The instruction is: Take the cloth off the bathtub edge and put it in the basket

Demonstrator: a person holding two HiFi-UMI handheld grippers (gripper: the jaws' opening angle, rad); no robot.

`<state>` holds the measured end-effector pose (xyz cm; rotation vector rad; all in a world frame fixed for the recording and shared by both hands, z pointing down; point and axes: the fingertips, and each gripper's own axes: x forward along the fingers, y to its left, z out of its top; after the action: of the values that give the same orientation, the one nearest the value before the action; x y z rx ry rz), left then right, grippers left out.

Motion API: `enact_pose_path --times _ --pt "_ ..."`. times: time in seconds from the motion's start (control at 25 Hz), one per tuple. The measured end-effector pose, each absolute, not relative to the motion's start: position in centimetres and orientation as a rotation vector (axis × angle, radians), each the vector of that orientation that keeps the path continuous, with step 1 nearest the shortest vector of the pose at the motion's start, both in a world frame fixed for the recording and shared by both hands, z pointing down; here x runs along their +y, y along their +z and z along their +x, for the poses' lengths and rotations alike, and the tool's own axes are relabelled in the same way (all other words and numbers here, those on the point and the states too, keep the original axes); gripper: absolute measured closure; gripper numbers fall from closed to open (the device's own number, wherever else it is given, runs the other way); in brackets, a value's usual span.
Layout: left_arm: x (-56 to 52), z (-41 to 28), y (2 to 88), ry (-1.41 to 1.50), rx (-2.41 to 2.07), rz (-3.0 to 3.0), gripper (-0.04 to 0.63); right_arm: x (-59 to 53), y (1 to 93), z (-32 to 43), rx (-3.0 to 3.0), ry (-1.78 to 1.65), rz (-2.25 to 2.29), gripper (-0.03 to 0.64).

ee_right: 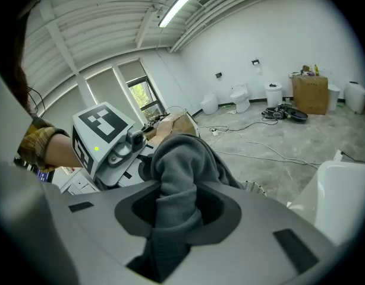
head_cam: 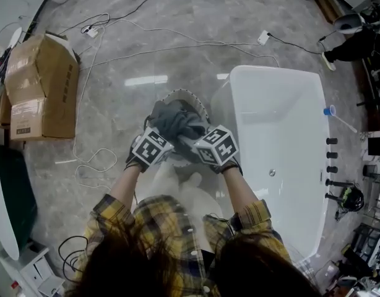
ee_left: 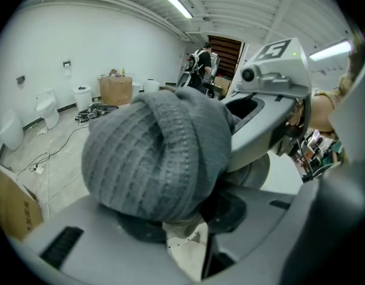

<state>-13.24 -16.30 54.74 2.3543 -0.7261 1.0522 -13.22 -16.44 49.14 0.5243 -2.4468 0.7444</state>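
Left gripper (ee_left: 183, 221): jaws part-closed, clamped on a fat wad of grey ribbed cloth (ee_left: 156, 153). Right gripper (ee_right: 173, 218): jaws likewise narrowed on a fold of the same cloth, fabric filling the gap. The two are close together with the cloth bunched between them, clear of the bathtub (head_cam: 239, 73) edge, over the basket (head_cam: 181, 92) on the floor just beside the tub. Judged: light, soft, limp knit, grippy rather than slippery. Loose ends will droop and may catch the rim. Thick bunched folds give the best hold
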Motion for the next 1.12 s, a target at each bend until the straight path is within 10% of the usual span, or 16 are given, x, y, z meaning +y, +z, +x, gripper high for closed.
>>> enact_pose_path --times 1.12 --pt "-17.1 -15.0 72.5 1.136 -0.510 2.203 0.454 -19.0 67.5 -14.4 -2.234 0.951 0.724 0.500"
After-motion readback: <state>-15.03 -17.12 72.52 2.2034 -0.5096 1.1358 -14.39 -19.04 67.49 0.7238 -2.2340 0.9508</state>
